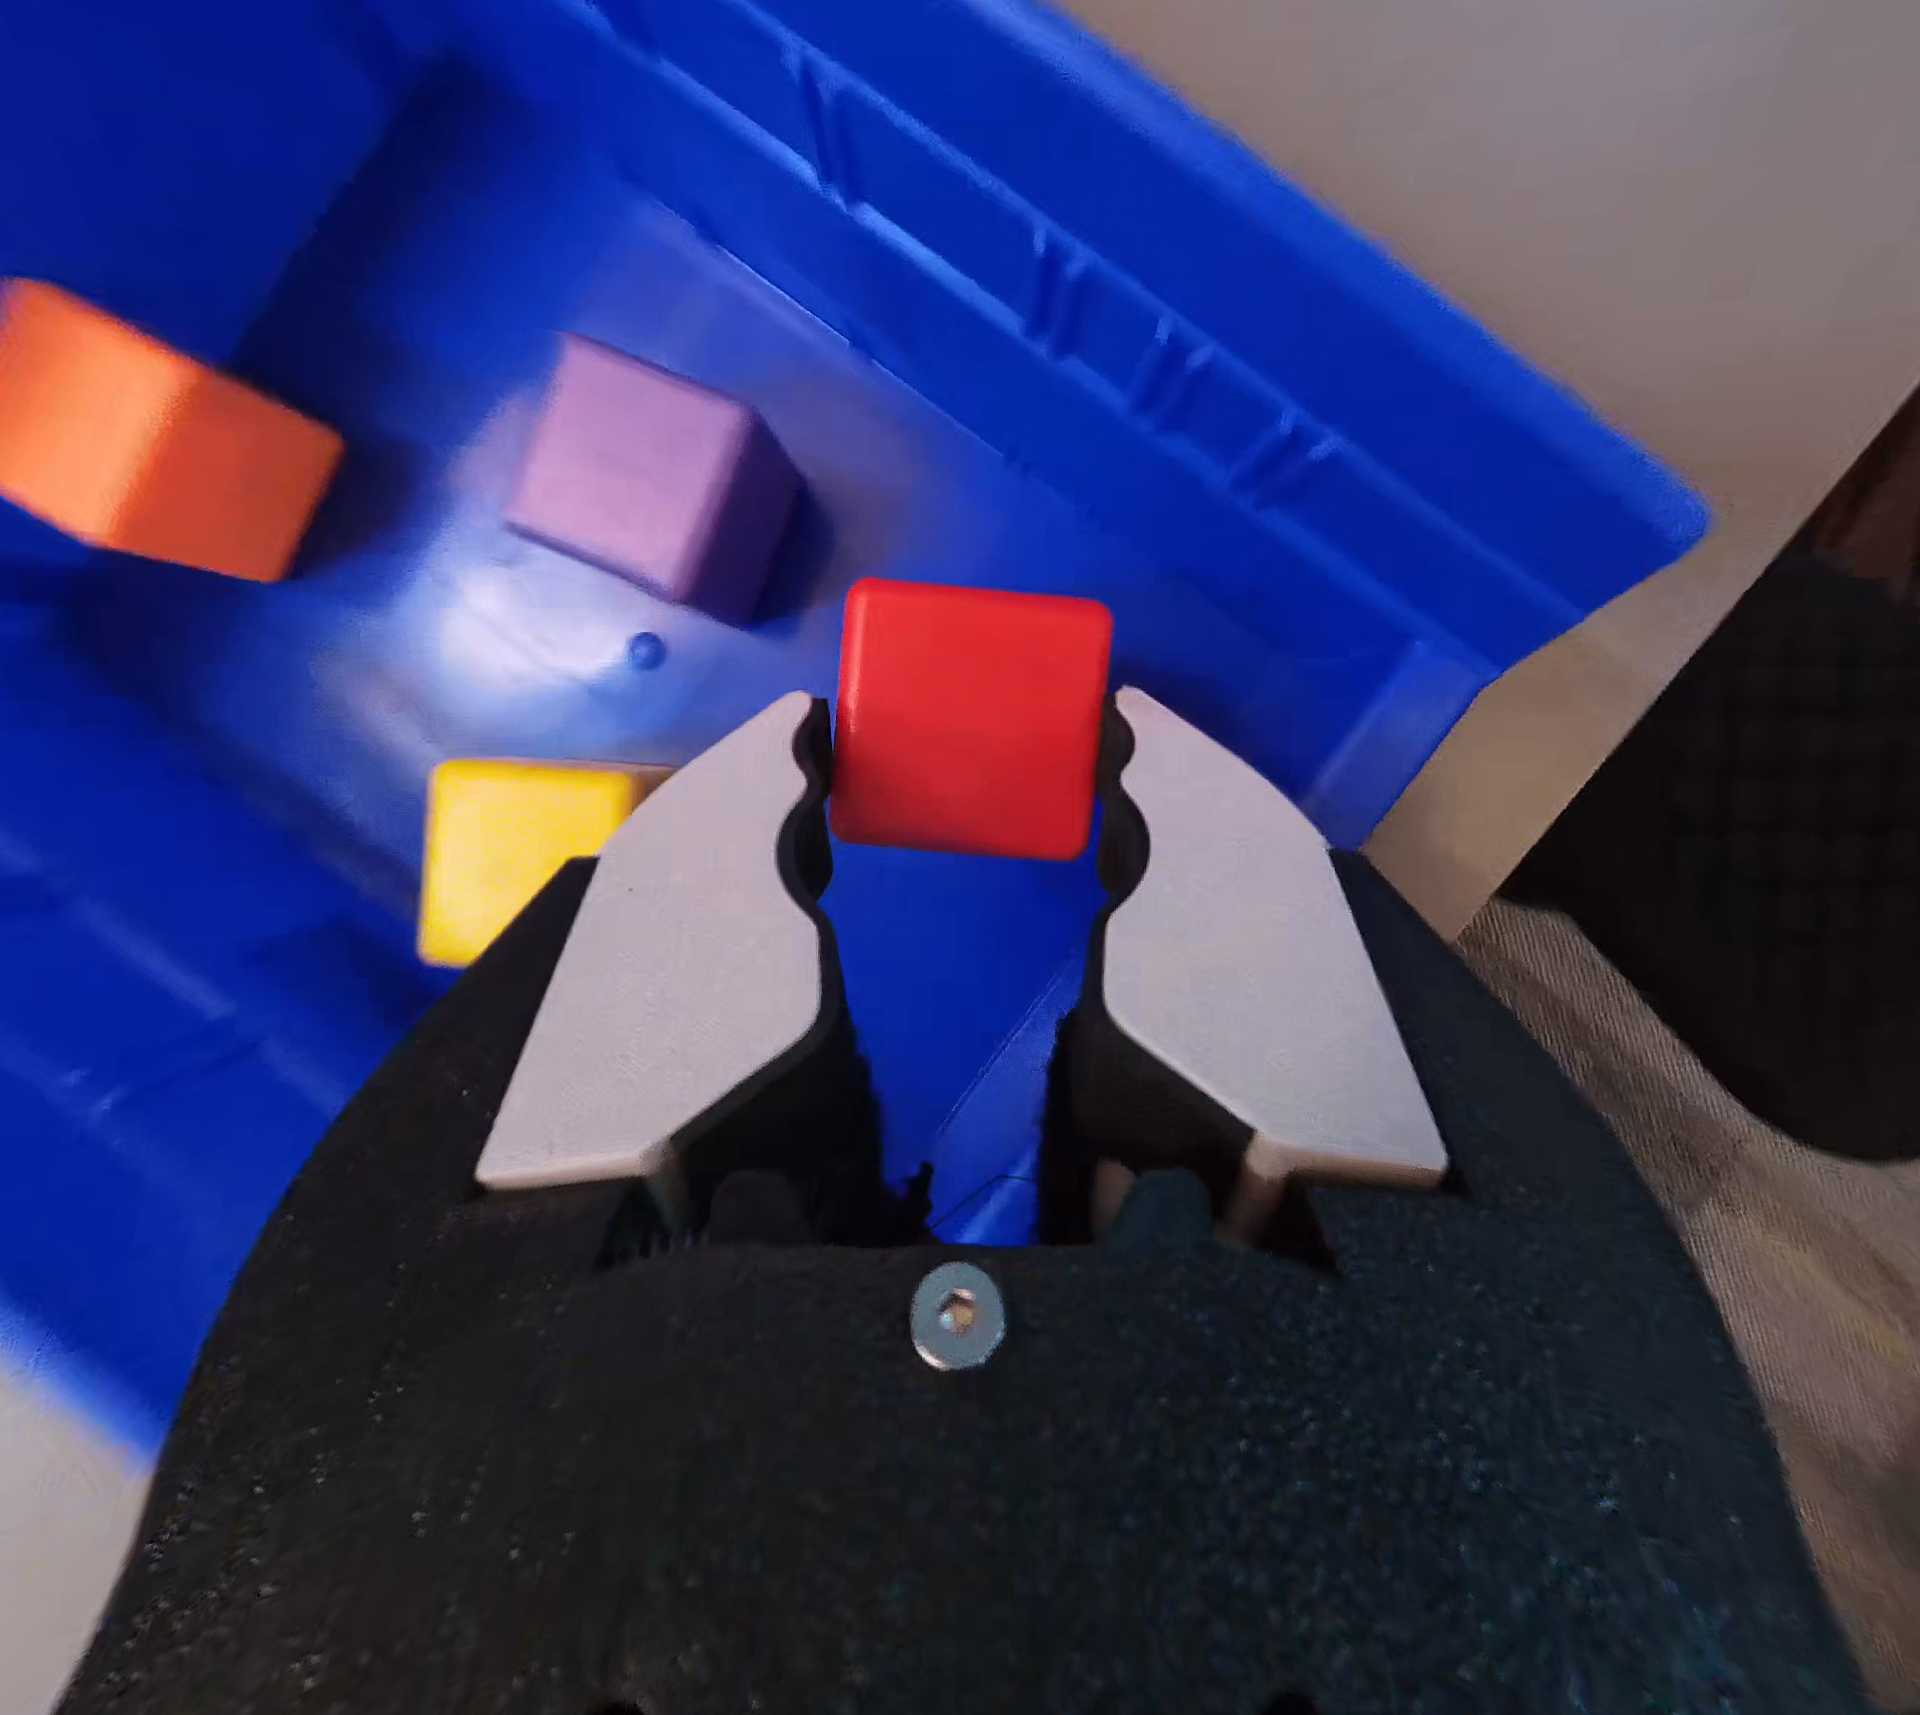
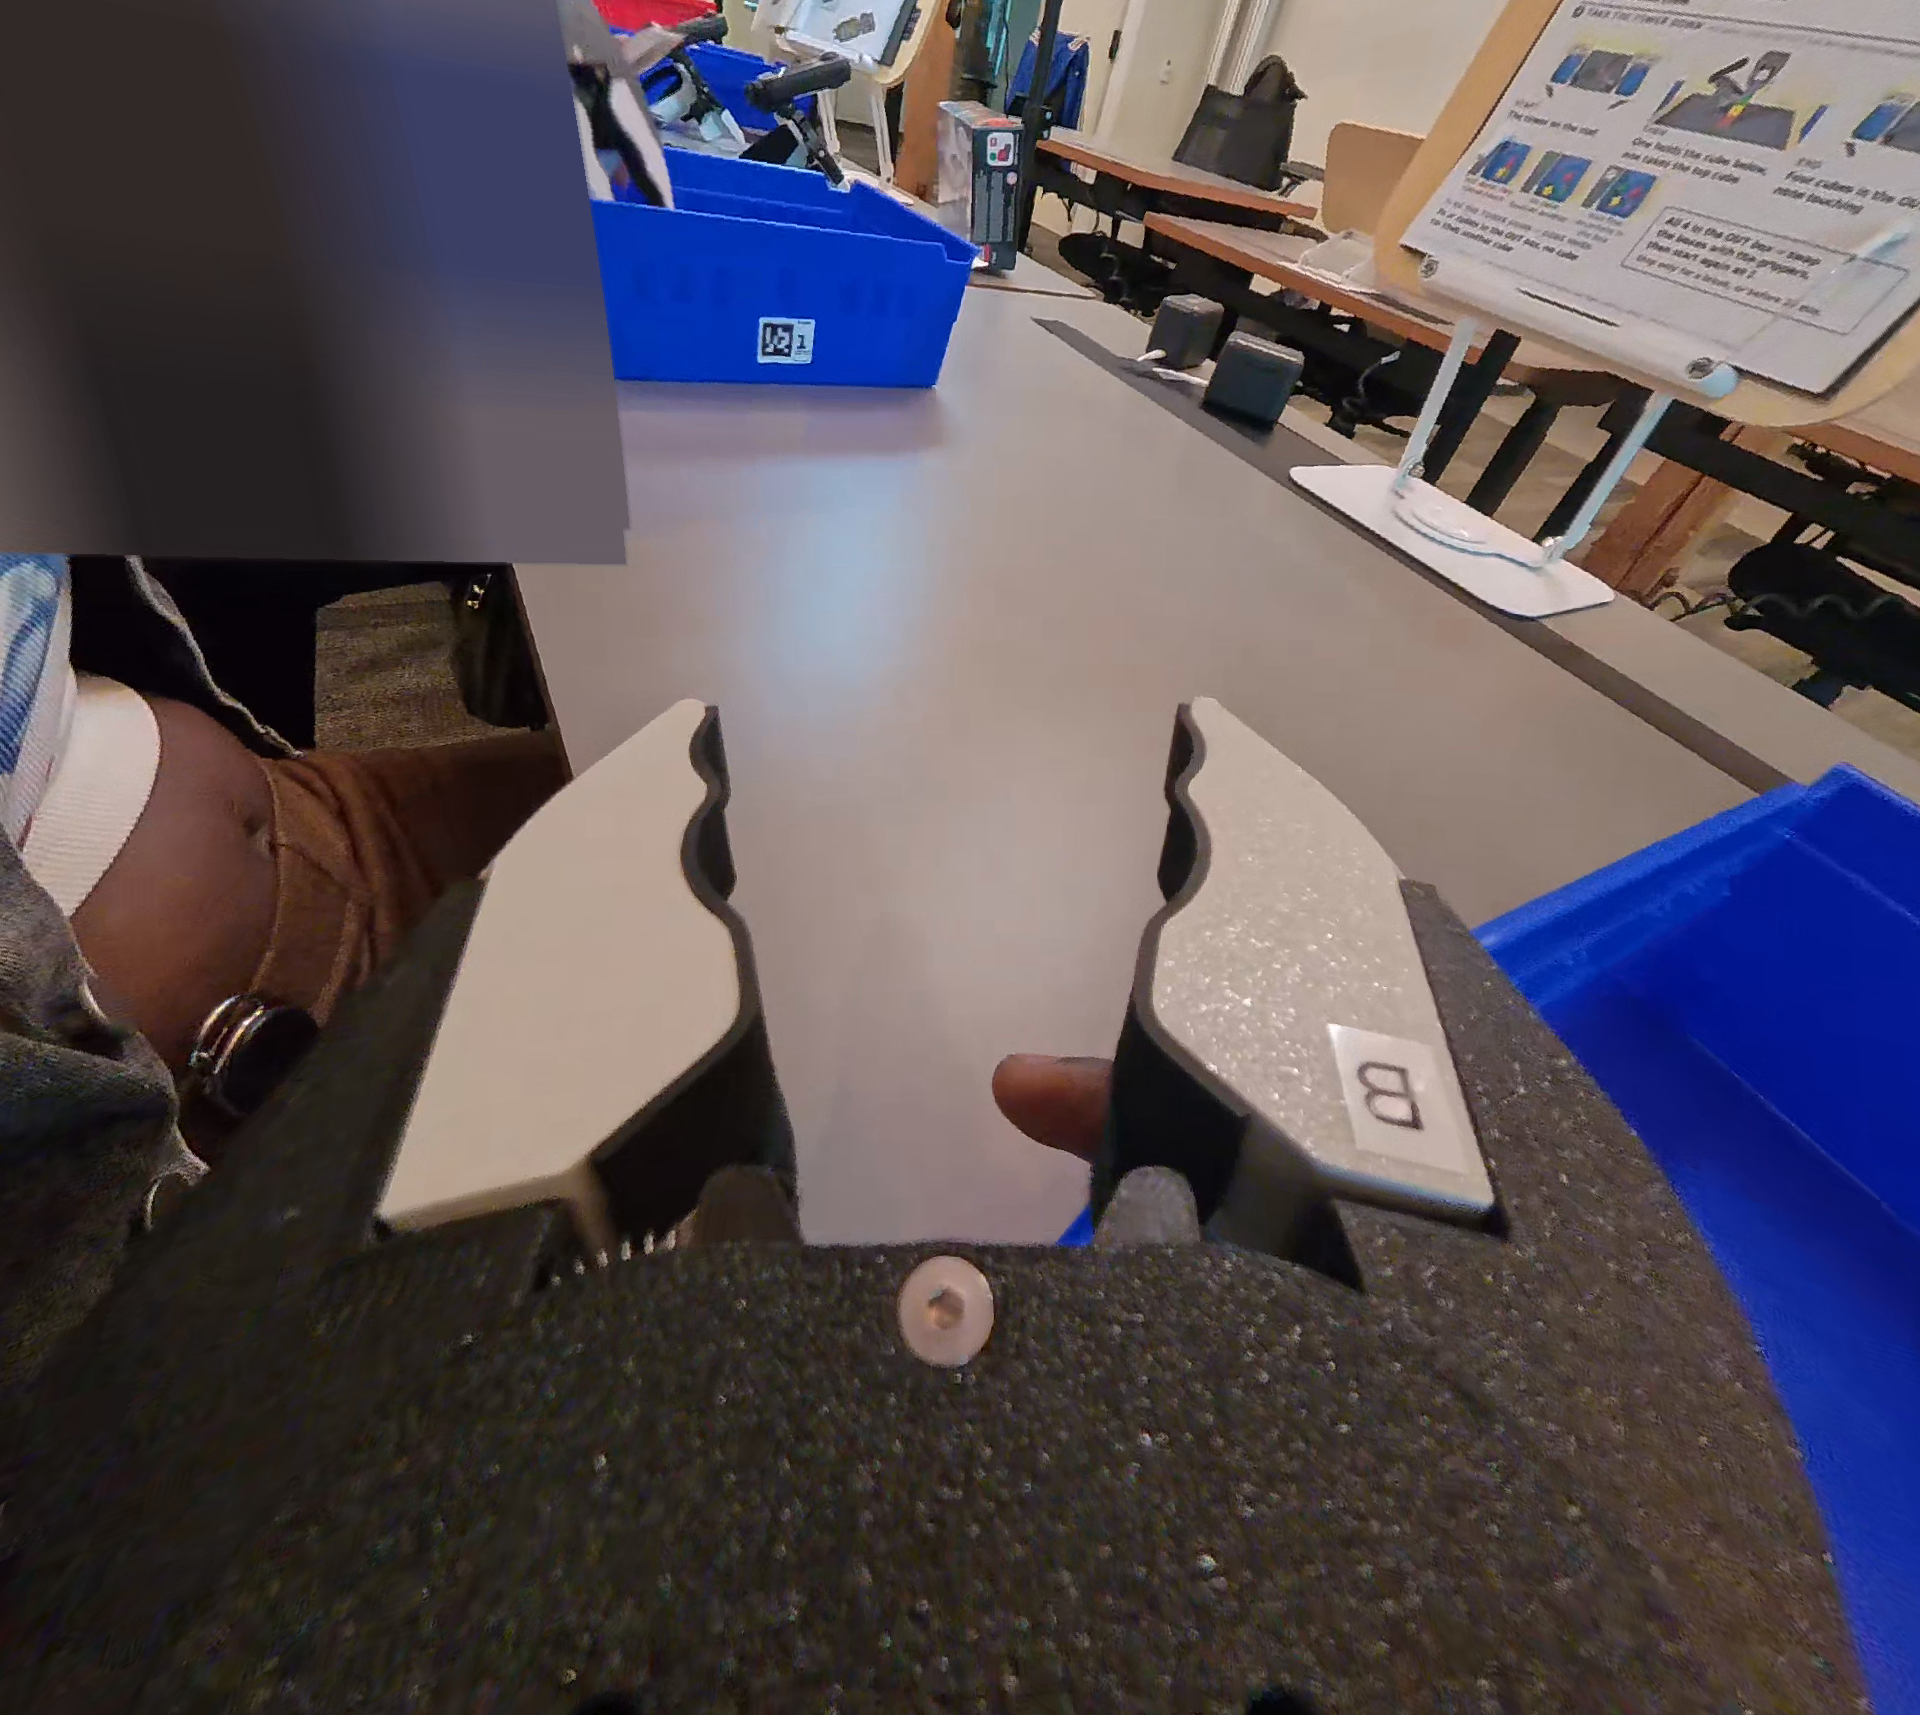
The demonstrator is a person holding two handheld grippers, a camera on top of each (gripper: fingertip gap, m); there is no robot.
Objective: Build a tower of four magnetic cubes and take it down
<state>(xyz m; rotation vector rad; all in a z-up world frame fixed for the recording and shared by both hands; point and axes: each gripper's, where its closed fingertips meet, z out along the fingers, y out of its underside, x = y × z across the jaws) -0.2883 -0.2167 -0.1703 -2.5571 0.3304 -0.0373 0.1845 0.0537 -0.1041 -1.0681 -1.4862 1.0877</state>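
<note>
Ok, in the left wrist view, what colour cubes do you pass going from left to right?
Orange cube → yellow cube → purple cube → red cube, which the left tongs are gripping above the blue bin.

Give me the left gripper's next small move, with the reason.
Probably lift the red cube clear of the blue bin and carry it toward the bare table. The left gripper is already shut on it, three cubes lie loose in the bin, and no tower shows yet.
</note>
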